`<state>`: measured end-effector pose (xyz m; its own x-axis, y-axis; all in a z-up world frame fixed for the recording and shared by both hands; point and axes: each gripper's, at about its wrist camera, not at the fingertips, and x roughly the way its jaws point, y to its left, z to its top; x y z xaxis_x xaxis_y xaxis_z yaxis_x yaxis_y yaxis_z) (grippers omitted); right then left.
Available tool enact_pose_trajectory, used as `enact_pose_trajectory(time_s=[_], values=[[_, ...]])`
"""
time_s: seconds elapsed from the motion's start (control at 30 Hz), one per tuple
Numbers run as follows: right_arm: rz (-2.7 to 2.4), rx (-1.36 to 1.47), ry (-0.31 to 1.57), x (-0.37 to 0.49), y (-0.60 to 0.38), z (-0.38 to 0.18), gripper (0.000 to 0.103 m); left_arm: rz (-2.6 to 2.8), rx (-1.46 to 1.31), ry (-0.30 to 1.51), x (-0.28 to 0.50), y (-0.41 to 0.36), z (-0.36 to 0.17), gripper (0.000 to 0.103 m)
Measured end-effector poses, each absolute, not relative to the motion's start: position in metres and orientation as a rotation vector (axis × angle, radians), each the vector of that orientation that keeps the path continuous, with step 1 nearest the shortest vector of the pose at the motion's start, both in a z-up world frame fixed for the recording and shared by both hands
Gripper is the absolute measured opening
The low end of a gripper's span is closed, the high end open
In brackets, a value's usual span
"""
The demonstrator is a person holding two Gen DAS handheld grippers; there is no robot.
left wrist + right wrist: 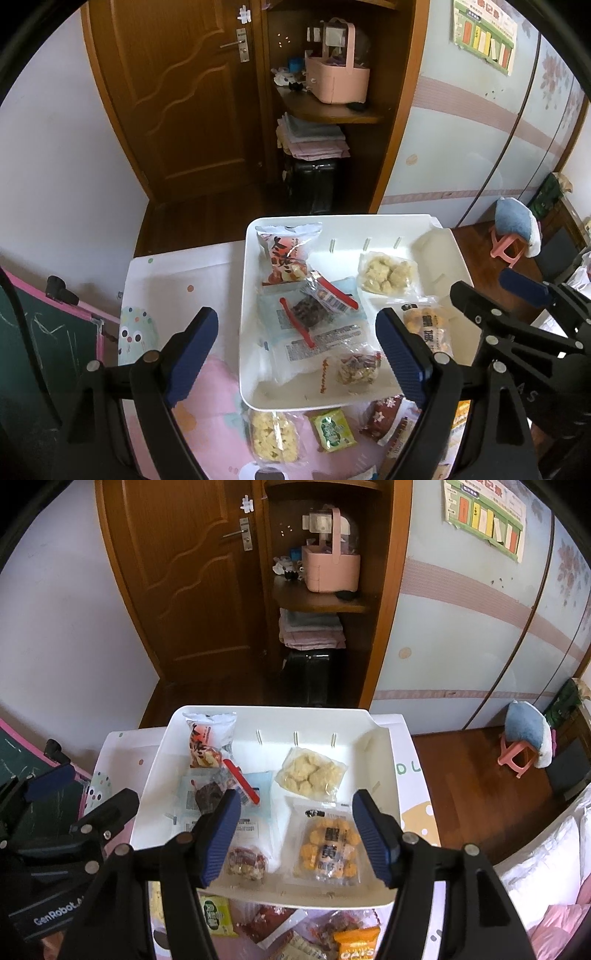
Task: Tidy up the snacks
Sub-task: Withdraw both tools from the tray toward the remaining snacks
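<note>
A white tray (243, 332) sits on a patterned table and holds several snack packs: a red-and-white packet (286, 254), a clear pack with red strips (314, 317), a bag of pale chunks (310, 775), a small nut pack (245, 862) and an orange snack pack (328, 845). My right gripper (299, 834) hovers open over the tray's near right part. The orange pack lies flat below it, untouched by the pads. My left gripper (295, 354) is wide open above the tray's left side, holding nothing. A yellow-pieces bag (273, 439), a green packet (332, 430) and a dark red packet (384, 419) lie on the table before the tray.
An orange oats packet (356, 947) lies among more packs at the table's near edge. Behind the table are a wooden door (177, 92) and a shelf with a pink basket (336, 79). A pink stool (517, 753) stands right, a chalkboard (48, 332) left.
</note>
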<state>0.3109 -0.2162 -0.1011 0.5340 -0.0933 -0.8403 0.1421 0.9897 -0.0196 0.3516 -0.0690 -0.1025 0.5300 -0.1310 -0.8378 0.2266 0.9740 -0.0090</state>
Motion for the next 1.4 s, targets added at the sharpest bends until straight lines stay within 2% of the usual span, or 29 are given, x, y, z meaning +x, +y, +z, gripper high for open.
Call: enact_pose_trajectory(time_s=[0.9,1.17,1.4], values=[[-0.086,0.008,0.929,0.183,-0.244,-0.060,0.063,-0.225,0.089,0.881,0.213,-0.083,-0.063,0.087],[-0.081,0.018,0.946,0.148,-0.264,-0.072,0.063,-0.295,0.179,0.885,0.173,-0.090,-0.077,0.087],[-0.091,0.079,1.025,0.130,-0.287,-0.111,0.063,-0.345,0.280,0.916,0.160,-0.085,-0.118,0.087]])
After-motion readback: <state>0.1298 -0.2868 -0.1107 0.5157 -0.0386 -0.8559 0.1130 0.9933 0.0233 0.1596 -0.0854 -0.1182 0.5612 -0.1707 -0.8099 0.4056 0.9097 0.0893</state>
